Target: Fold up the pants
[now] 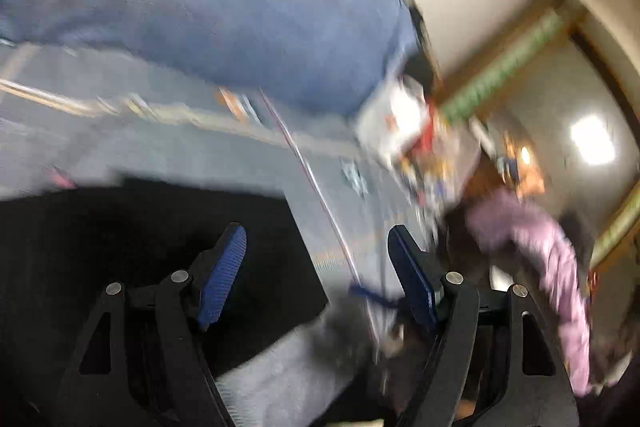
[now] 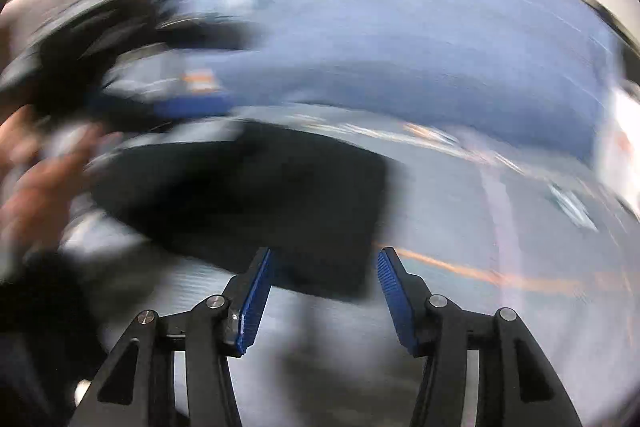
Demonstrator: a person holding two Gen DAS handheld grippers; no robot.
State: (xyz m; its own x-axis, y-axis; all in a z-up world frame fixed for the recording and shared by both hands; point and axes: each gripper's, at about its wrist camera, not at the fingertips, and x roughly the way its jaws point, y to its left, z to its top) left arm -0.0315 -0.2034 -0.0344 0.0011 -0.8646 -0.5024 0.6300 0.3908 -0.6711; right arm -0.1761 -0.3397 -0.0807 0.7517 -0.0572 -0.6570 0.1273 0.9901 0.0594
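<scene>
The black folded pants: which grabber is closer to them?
Hard to call, maybe the right gripper: the black pants lie just past its open fingertips. The left gripper, also open, has them beside its left finger.

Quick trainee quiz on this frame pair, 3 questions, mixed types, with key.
1. True or false: the right gripper is clamped on the black pants.
2. The big cushion behind the pants is: A red, B blue, C green.
3. What is between the pads of the left gripper?

Key: 1 false, both grippers are open; 2 B; 3 nothing gripped, the pants lie beyond the left pad.
</scene>
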